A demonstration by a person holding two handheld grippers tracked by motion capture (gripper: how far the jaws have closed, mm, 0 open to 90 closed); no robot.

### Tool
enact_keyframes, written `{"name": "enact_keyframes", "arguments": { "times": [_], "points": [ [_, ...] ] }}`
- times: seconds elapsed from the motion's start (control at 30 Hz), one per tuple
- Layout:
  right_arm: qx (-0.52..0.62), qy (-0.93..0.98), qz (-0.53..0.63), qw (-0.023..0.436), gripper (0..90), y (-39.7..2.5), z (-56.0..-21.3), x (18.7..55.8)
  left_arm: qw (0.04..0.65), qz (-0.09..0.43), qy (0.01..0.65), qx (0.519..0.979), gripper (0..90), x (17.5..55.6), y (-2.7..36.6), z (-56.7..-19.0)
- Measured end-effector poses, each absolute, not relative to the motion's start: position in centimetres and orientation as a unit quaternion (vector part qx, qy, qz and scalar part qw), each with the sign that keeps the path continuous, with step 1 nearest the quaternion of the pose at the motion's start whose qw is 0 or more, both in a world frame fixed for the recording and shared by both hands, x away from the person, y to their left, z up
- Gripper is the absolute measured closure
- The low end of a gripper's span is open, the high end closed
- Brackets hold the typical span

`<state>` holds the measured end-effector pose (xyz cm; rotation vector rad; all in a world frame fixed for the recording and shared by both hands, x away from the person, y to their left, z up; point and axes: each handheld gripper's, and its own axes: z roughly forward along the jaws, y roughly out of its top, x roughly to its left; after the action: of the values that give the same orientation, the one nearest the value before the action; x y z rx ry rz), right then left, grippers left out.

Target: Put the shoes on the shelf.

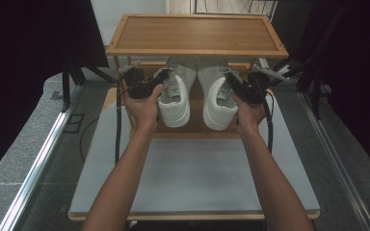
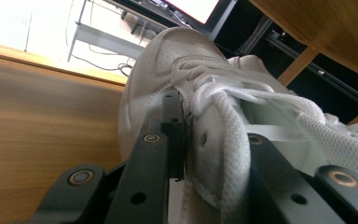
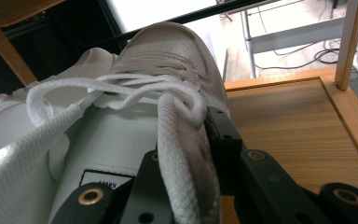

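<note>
Two white lace-up sneakers stand side by side, heels toward me, on the lower shelf [image 1: 195,131] of a wooden rack. My left gripper [image 1: 147,83] is shut on the outer side wall of the left sneaker [image 1: 176,101]; in the left gripper view the gripper [image 2: 200,135] has one jaw outside and one inside the left sneaker [image 2: 177,51]. My right gripper [image 1: 246,87] is shut the same way on the right sneaker [image 1: 216,102]. In the right gripper view the gripper [image 3: 186,140] pinches the wall and lace of the right sneaker [image 3: 168,42].
The rack's top shelf [image 1: 195,33] overhangs the sneakers' toes. The rack stands at the far end of a pale board [image 1: 192,178] on the table. A corner post [image 3: 349,42] rises at the shelf's right edge. Dark stands and cables flank the rack.
</note>
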<state>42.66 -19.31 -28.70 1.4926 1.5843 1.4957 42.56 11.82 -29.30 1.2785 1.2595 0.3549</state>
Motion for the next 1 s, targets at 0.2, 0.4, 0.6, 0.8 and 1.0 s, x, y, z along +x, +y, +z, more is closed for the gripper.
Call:
{"name": "enact_keyframes", "arguments": {
  "times": [0.2, 0.4, 0.6, 0.8, 1.0],
  "points": [
    [0.55, 0.573, 0.555, 0.249, 71.6, -18.2, -29.0, 43.1, 0.611, 0.146, 0.563, 0.537, 68.7, 43.1, 10.2, -30.4],
    [0.544, 0.571, 0.563, 0.246, 50.7, -17.2, -28.8, 43.1, 0.634, 0.113, 0.561, 0.52, 48.6, 43.4, 10.0, -29.8],
    [0.536, 0.533, 0.613, 0.231, 48.9, -18.4, -28.2, 41.9, 0.629, 0.095, 0.542, 0.549, 46.2, 42.5, 10.9, -29.6],
    [0.504, 0.577, 0.588, 0.259, 57.7, -19.5, -27.8, 40.0, 0.639, 0.103, 0.507, 0.569, 50.5, 40.2, 12.3, -29.0],
    [0.449, 0.611, 0.582, 0.295, 77.8, -20.4, -26.7, 36.4, 0.633, 0.138, 0.457, 0.609, 64.0, 37.0, 12.7, -27.9]
  ]
}}
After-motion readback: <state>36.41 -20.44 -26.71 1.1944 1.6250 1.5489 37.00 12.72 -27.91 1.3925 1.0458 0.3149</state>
